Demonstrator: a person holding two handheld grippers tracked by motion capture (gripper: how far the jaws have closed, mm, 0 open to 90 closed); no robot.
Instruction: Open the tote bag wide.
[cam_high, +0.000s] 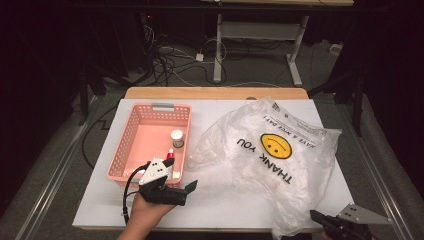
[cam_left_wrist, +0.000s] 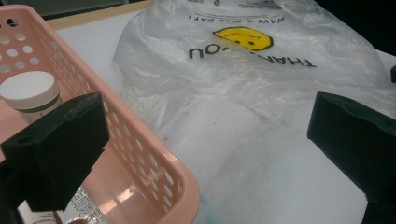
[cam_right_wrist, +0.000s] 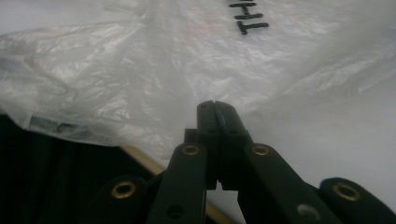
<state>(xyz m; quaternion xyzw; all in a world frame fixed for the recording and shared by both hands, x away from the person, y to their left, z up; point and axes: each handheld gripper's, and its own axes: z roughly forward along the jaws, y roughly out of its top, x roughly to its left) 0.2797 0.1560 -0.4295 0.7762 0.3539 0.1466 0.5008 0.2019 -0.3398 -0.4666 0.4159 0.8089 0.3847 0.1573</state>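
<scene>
Plastic bag beside basket, left tool wide, right tool closed, empty.

right tongs: jaws pressed together | plastic bag: just ahead, perhaps touching tips | table edge

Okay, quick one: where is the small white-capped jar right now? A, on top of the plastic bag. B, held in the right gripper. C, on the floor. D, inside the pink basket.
D: the white-capped jar stands upright inside the pink basket, left of the plastic bag.
</scene>
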